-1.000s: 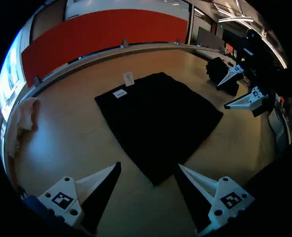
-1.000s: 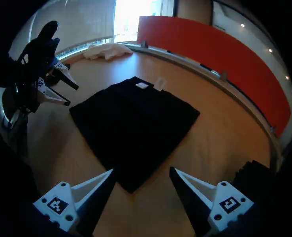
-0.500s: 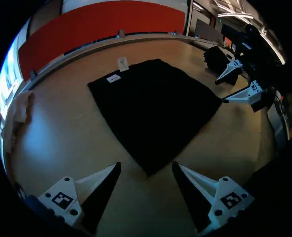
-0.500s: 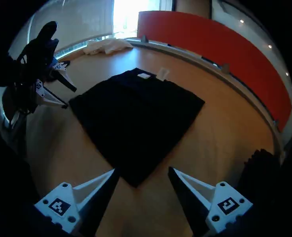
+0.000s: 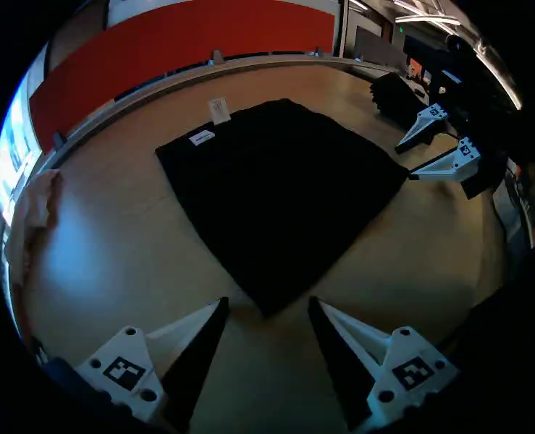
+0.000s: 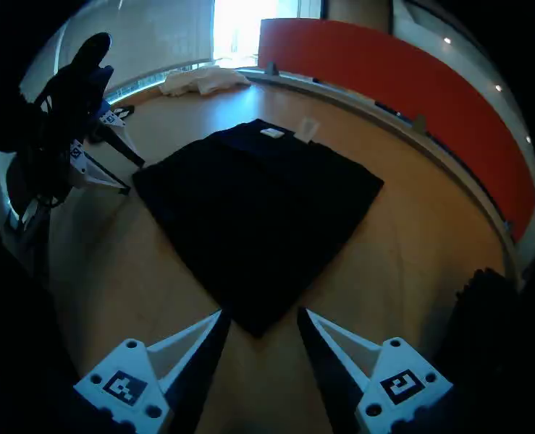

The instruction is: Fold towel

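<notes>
A black towel (image 5: 281,188) lies flat on the wooden table (image 5: 122,246), one corner pointing at me. My left gripper (image 5: 267,302) is open, low over the table, and that near corner lies just between its fingertips. In the right gripper view the towel (image 6: 260,210) shows another corner toward me, and my right gripper (image 6: 264,314) is open with that corner between its tips. Across the towel, the right gripper (image 5: 441,145) shows in the left gripper view and the left gripper (image 6: 100,152) in the right gripper view, each held by a dark-sleeved hand.
A cream cloth (image 6: 198,79) lies bunched at the table's far edge by the window. A stack of dark folded towels (image 5: 394,90) sits near the right gripper. A small white card (image 5: 218,110) stands beside the towel's tag (image 5: 202,137). A red panel (image 5: 195,50) backs the table.
Both grippers have moved in and down toward their towel corners, which now reach between the fingertips. The fingers of both have narrowed a little but stay open.
</notes>
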### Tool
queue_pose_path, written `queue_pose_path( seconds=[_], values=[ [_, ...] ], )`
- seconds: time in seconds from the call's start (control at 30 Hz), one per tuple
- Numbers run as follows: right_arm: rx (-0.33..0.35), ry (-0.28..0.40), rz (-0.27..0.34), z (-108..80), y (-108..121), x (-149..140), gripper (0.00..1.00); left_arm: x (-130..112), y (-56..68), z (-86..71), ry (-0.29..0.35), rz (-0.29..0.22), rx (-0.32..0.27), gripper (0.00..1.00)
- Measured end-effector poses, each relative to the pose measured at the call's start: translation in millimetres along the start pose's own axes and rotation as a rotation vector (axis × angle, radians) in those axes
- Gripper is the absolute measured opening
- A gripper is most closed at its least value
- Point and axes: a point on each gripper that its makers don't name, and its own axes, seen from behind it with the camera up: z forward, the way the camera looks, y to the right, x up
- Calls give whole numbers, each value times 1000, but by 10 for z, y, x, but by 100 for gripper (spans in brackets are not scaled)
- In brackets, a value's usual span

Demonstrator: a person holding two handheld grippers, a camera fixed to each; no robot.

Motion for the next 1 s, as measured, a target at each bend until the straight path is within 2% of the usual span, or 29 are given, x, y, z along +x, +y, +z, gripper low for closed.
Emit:
queue_pose_path(
  seconds=[0.03, 0.37, 0.47, 0.67, 1.0],
  values=[
    [1, 0, 5, 2, -1, -6, 67, 1, -10, 2, -1, 0, 5, 74],
    [4, -16, 1, 4, -14, -84, 56, -1, -13, -7, -9, 1, 14, 66],
    [7, -17, 6, 9, -16, -91, 55, 1, -11, -5, -12, -1, 18, 58],
    [16, -20, 26, 14, -30, -120, 37, 4, 1, -6, -20, 0, 20, 53],
    [11, -23, 21, 26, -24, -146, 36, 0, 23, -3, -28, -2, 24, 46]
  ],
)
